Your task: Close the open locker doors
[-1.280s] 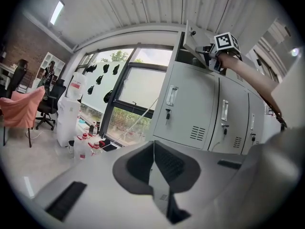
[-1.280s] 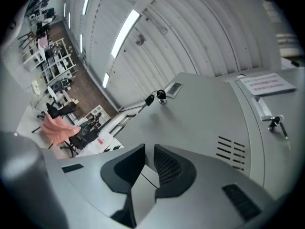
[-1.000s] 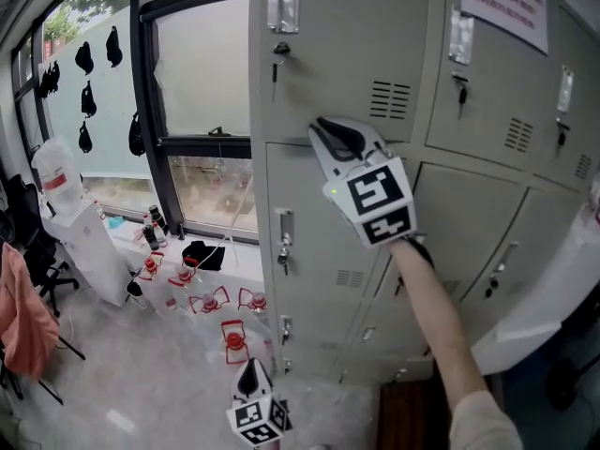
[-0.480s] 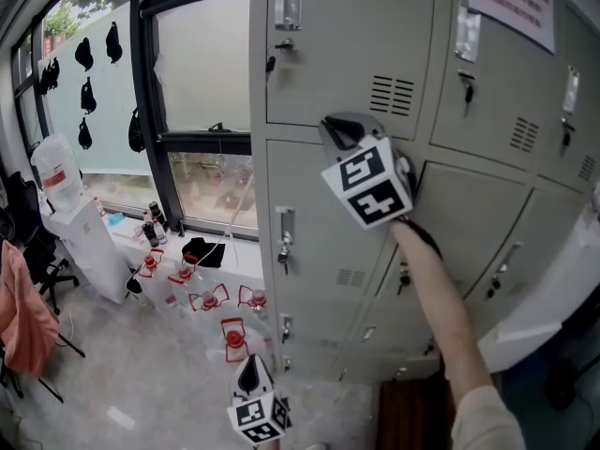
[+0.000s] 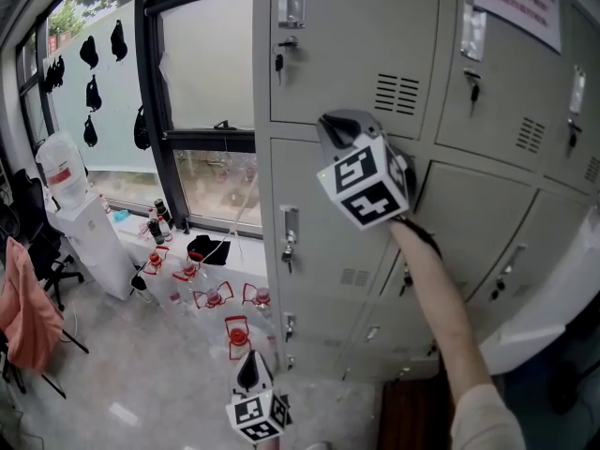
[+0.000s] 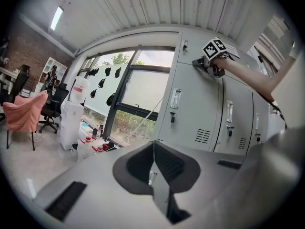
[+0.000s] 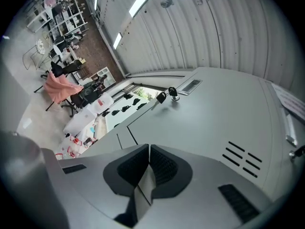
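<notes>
Right gripper (image 5: 337,127) (image 7: 148,160): jaws clenched flat together, nothing between them. It is raised on an outstretched forearm (image 5: 441,298), tips at the seam where the upper locker door (image 5: 347,45) meets the middle locker door (image 5: 323,223) in the left column of the locker bank; cannot tell if the tips touch the metal. Left gripper (image 5: 249,364) (image 6: 153,162): jaws also pressed together, empty, hanging low above the floor (image 5: 141,382) near the bank's bottom left corner, well apart from the right one. Both doors named sit flush in the bank, a key (image 5: 278,62) in the upper one's lock. A paper notice (image 5: 517,3) is stuck near the bank's top right. A pale panel (image 5: 548,293) slants out at the bank's right edge; cannot tell if it is an open door. Left of the bank: window (image 5: 202,64), water dispenser (image 5: 89,247), pink cloth (image 5: 23,312) over a chair.
</notes>
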`<state>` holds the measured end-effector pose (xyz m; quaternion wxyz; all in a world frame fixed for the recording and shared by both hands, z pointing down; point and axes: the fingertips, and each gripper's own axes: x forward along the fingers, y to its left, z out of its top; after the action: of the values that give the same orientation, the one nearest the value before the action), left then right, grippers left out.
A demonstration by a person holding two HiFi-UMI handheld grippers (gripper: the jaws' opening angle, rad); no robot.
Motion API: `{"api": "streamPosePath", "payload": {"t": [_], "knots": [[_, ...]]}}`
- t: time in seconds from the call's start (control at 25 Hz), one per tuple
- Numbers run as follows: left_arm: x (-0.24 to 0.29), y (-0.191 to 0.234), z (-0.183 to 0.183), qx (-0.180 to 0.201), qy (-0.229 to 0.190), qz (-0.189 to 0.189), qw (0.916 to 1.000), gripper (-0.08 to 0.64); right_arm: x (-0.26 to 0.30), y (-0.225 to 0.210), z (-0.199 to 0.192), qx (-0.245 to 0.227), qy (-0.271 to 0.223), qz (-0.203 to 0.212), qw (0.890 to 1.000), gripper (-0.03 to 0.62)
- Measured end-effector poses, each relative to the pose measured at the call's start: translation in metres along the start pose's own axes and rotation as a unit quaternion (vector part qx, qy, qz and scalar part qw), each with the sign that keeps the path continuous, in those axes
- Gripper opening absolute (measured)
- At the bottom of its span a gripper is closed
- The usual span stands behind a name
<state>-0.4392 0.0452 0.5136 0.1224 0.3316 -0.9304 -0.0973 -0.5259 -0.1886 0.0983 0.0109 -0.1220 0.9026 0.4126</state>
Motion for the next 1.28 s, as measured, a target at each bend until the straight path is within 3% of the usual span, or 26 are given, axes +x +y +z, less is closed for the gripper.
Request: {"api": "streamPosePath", "payload": {"t": [0.16,0.28,0.4,0.6,0.76,0.88,1.08,1.28], "knots": [[-0.001,-0.004,0.008,-0.006,-0.009,-0.005,0.9999,0.008,-0.008,-0.005,0.002,0.016,-0.018,-0.002,1.000,0.015],[-0.002,-0.010,0.009,-0.006,-0.012,-0.011,0.9999,0.008,-0.032,-0.012,0.009,0.059,-0.061,0.014,0.996,0.015],[-0.004,-0.019,0.011,0.007,-0.015,-0.021,0.9996,0.008,-0.067,-0.019,0.017,0.112,-0.111,0.026,0.987,0.015],[-0.003,-0.052,0.027,0.017,-0.023,-0.057,0.9980,0.008,-0.137,-0.020,0.025,0.107,-0.178,0.019,0.978,0.015],[-0.004,-0.082,0.031,0.036,-0.028,-0.086,0.9952,0.008,-0.197,-0.026,0.019,0.156,-0.218,-0.001,0.963,0.015],[-0.009,-0.107,0.032,0.047,-0.030,-0.114,0.9920,0.008,-0.237,-0.026,0.002,0.177,-0.219,-0.026,0.959,0.015],[-0.025,-0.159,0.045,0.058,-0.048,-0.169,0.9826,0.008,-0.304,-0.014,-0.051,0.192,-0.173,-0.067,0.964,0.015],[-0.038,-0.211,0.053,0.066,-0.062,-0.214,0.9726,0.008,-0.357,0.021,-0.108,0.237,-0.131,-0.099,0.957,0.015]]}}
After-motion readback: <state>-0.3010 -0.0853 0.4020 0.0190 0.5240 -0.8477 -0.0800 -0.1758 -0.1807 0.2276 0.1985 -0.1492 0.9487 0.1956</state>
